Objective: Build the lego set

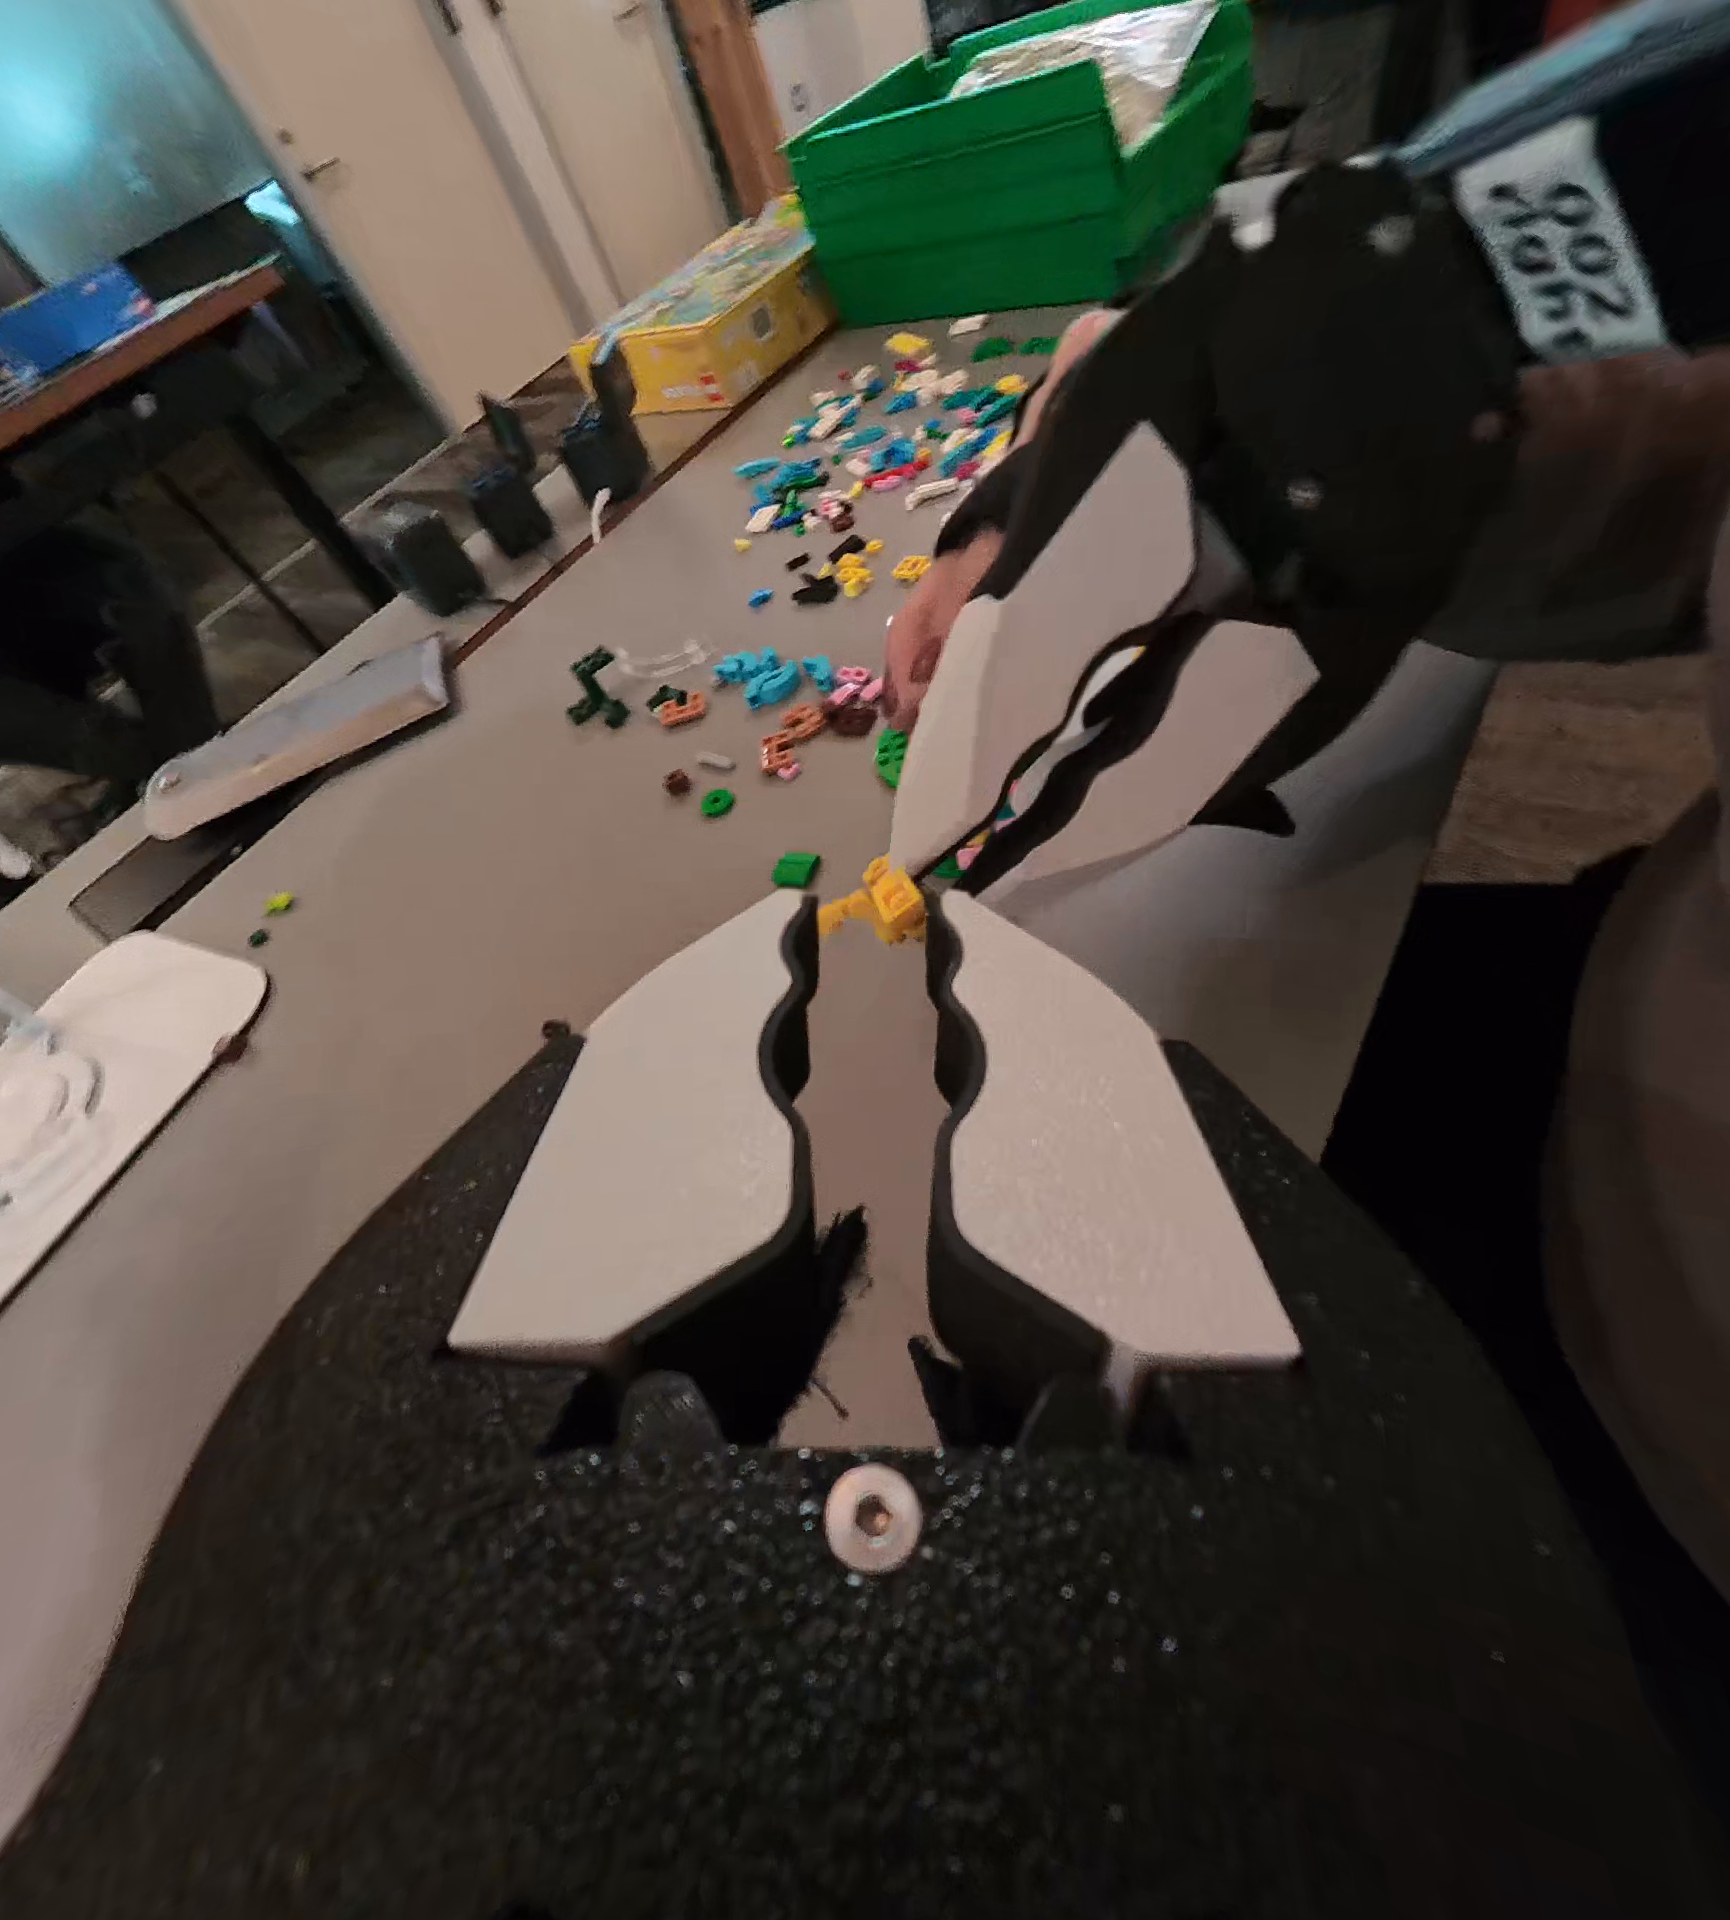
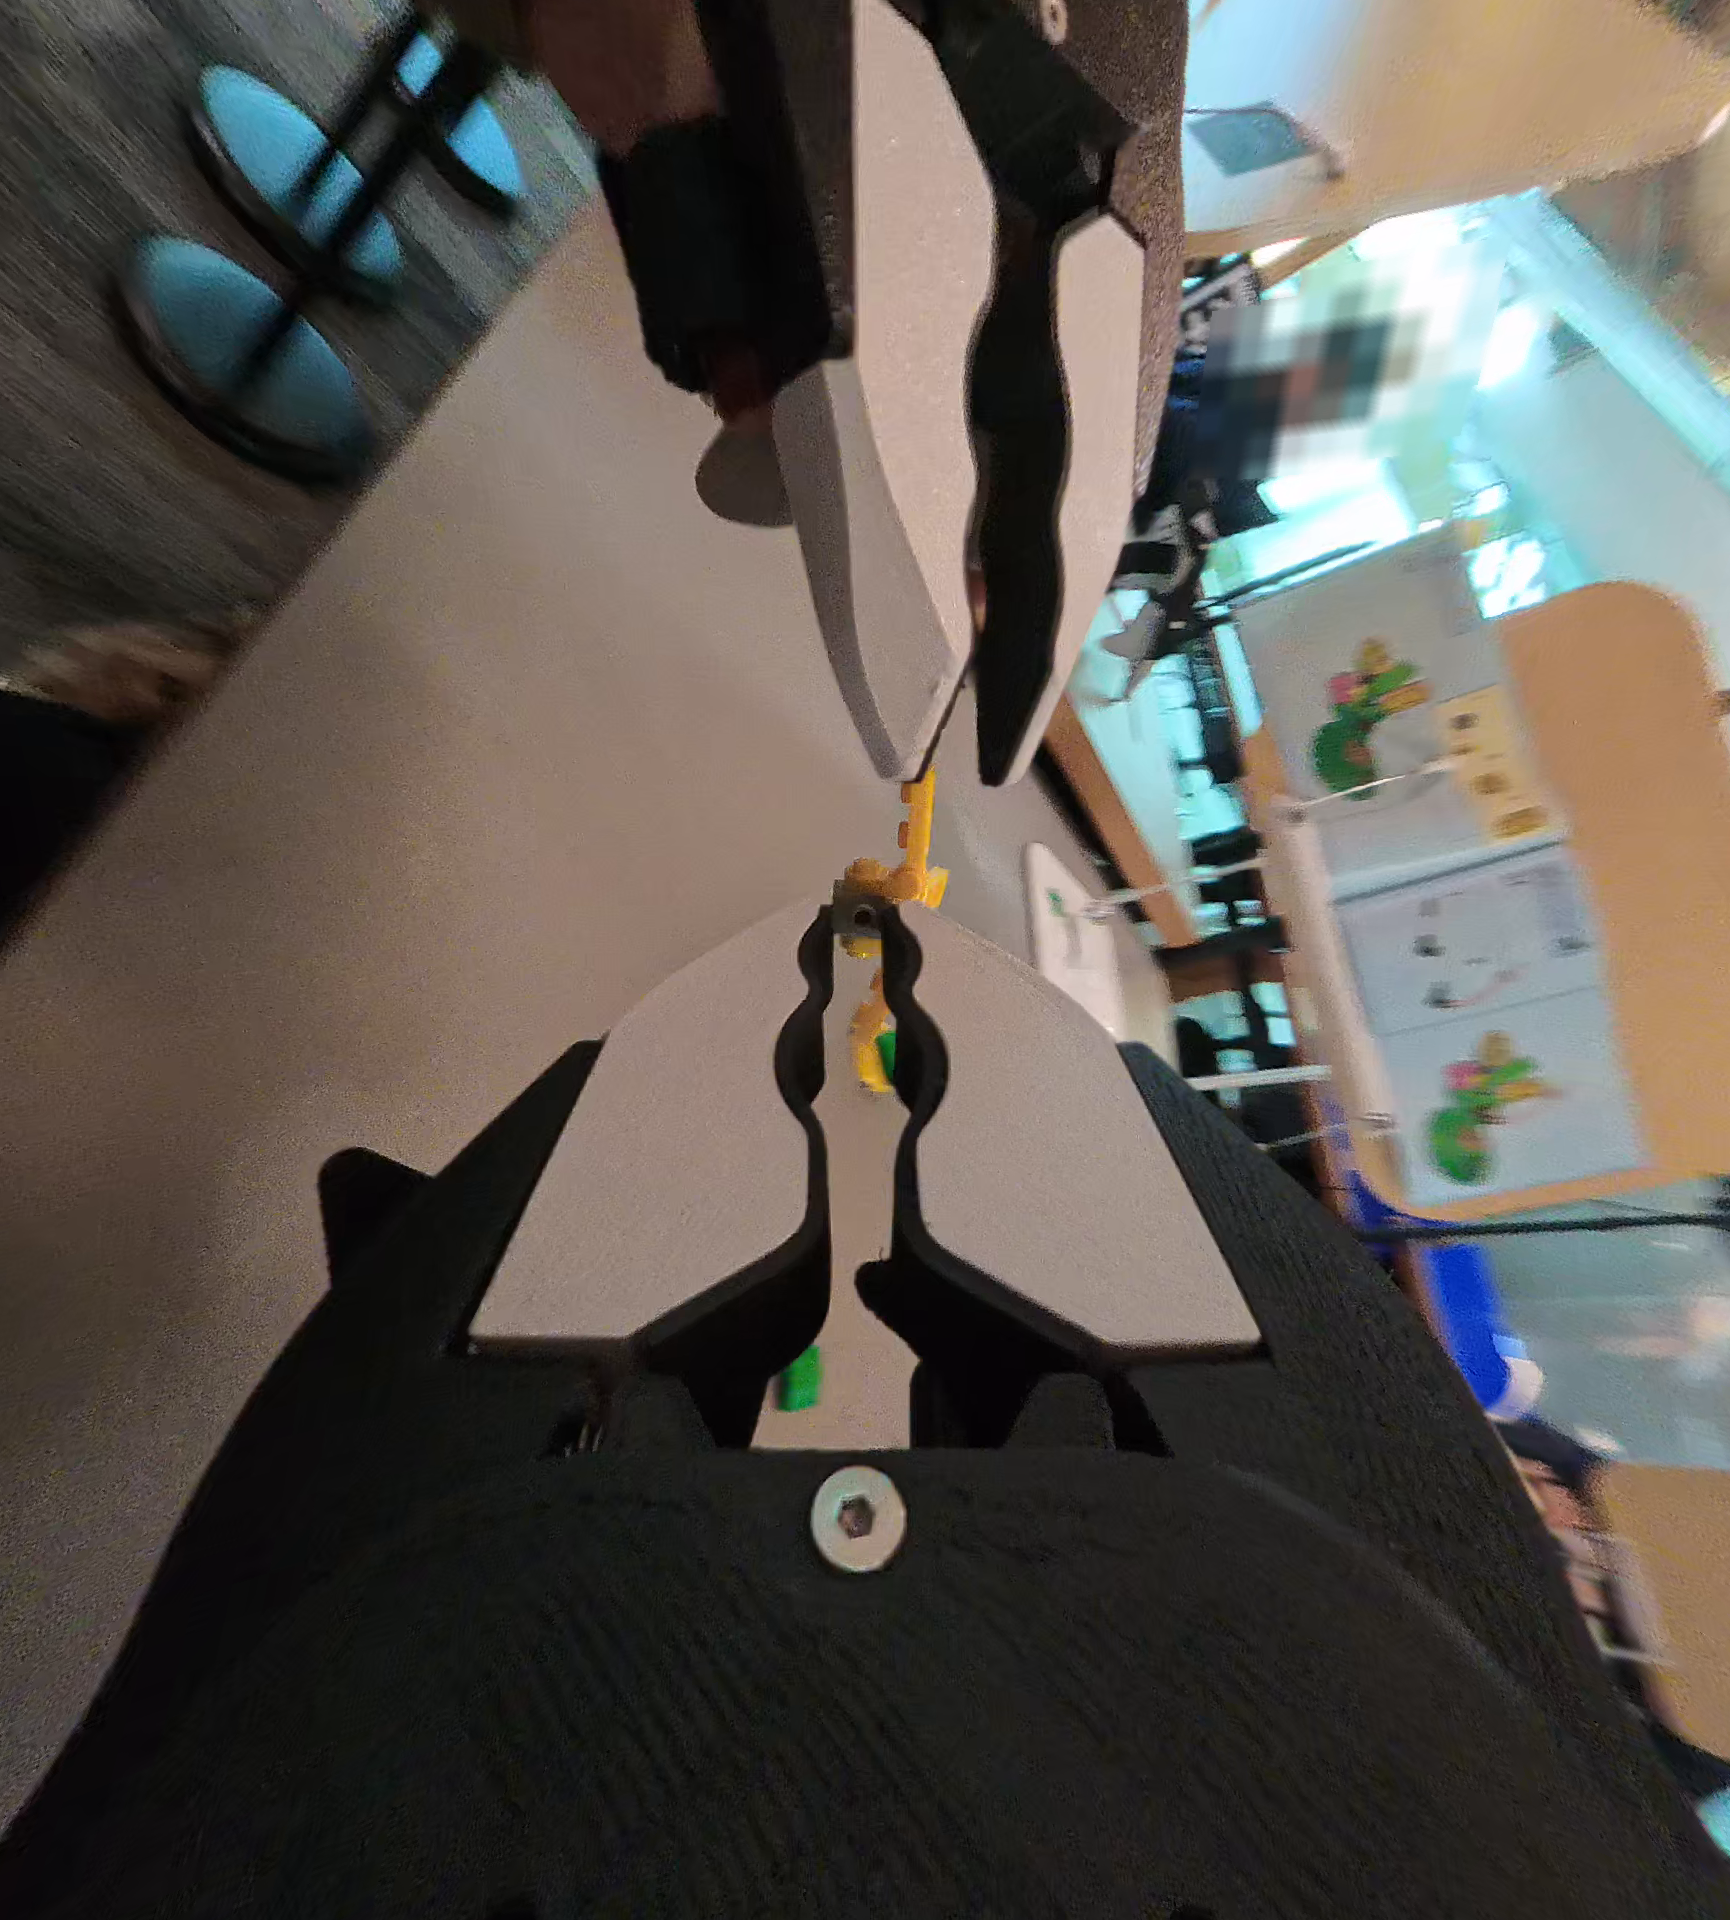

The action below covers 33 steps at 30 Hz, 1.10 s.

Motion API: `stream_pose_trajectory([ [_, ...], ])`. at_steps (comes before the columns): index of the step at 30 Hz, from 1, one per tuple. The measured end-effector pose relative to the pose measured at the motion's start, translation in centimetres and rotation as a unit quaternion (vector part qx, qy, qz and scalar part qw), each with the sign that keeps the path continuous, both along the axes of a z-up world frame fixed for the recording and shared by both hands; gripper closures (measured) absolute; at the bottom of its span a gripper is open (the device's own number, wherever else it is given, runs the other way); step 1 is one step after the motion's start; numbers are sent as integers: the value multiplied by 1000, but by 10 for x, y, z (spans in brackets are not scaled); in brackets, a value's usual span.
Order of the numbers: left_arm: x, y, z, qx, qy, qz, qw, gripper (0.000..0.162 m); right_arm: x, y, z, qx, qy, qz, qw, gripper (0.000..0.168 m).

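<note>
Both tongs (image 1: 871, 914) (image 2: 866, 920) pinch yellow lego piece (image 1: 882, 906).

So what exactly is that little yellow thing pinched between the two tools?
The yellow lego piece is a tiny assembly of glossy plastic bits: a studded block with thin arms sticking out and a grey part at one end. It hangs in the air above the grey table, touching nothing else. The left gripper and the right gripper each pinch one end, jaws nearly closed on it.
</note>
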<state>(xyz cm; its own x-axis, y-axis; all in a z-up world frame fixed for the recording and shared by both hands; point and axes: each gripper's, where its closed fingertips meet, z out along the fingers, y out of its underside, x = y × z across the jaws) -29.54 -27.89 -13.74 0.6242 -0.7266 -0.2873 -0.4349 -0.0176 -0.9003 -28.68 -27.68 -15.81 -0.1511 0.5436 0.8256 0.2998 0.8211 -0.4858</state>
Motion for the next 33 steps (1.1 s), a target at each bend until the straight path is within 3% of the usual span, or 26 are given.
stream_pose_trajectory([
  [3, -1, 3, -1, -5, 11, 34, 999, 144, -1, 6, 4, 81, 13, -19, 996, 162],
  [8, 1, 5, -3, -5, 32, 59, 998, 148, -3, 7, 10, 139, 34, -28, 989, 162],
  [17, 2, 4, 2, -18, -5, 50, 999, 154, -3, 5, 16, 159, 60, -29, 985, 162],
  [19, 3, 3, 2, 1, 4, 40, 999, 154, -3, 5, 16, 132, 63, -24, 989, 162],
  [22, -1, 2, -1, 73, 75, 25, 994, 120, -1, 2, 13, 32, 58, 0, 998, 162],
  [24, 4, -4, -8, 106, 130, -13, 986, 109, 4, -7, 14, -49, 50, 42, 997, 162],
  [28, 22, -20, -11, 138, 163, -88, 973, 110, 15, -29, 23, -164, 36, 130, 977, 162],
  [33, 35, -29, -6, 130, 132, -133, 974, 121, 22, -44, 28, -210, 19, 178, 961, 162],
])
